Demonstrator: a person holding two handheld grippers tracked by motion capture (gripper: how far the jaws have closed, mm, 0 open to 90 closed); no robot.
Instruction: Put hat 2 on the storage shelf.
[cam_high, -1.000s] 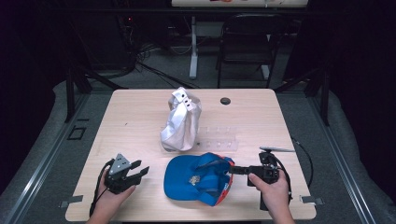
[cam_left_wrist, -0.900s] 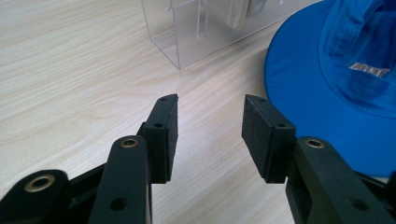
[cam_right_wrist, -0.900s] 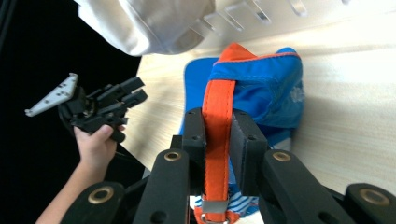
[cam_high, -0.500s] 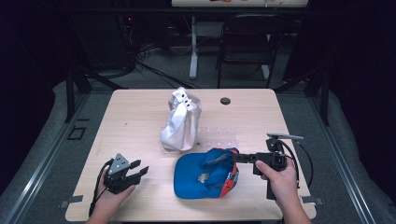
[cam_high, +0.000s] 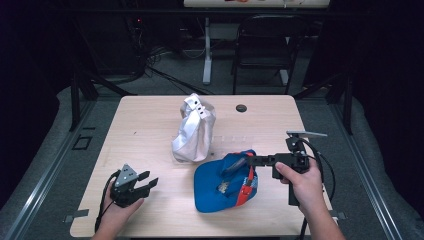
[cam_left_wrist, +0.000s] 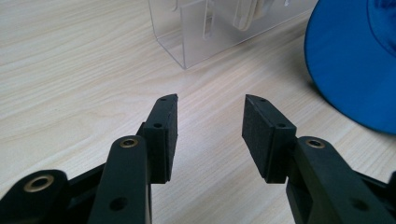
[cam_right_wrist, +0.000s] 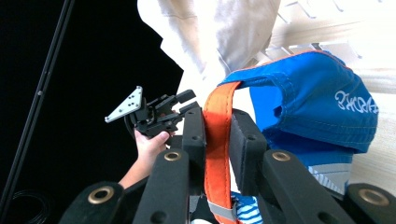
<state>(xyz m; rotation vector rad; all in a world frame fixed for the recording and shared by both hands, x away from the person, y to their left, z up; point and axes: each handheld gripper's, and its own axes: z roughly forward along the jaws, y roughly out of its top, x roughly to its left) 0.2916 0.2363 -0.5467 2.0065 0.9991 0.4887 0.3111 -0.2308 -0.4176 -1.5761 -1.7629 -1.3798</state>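
A light wooden table (cam_high: 145, 125) is carrying a crumpled white cloth bag (cam_high: 192, 131) near its middle, a clear plastic holder (cam_left_wrist: 210, 28) beside it, and a blue cap (cam_high: 222, 182) lying toward the near right. The cap is looking soft, light and floppy, so its orange strap (cam_right_wrist: 218, 140), where the right claw (cam_high: 250, 160) is pinching it, seems the surest hold, while the left claw (cam_left_wrist: 210, 128) is resting wide apart and empty over bare wood. White script on the cap is too partial to read.

A dim lab or studio: a lone wooden table (cam_high: 150, 125) on metal-framed flooring, floor cables (cam_high: 170, 70), folding chair (cam_high: 262, 45).
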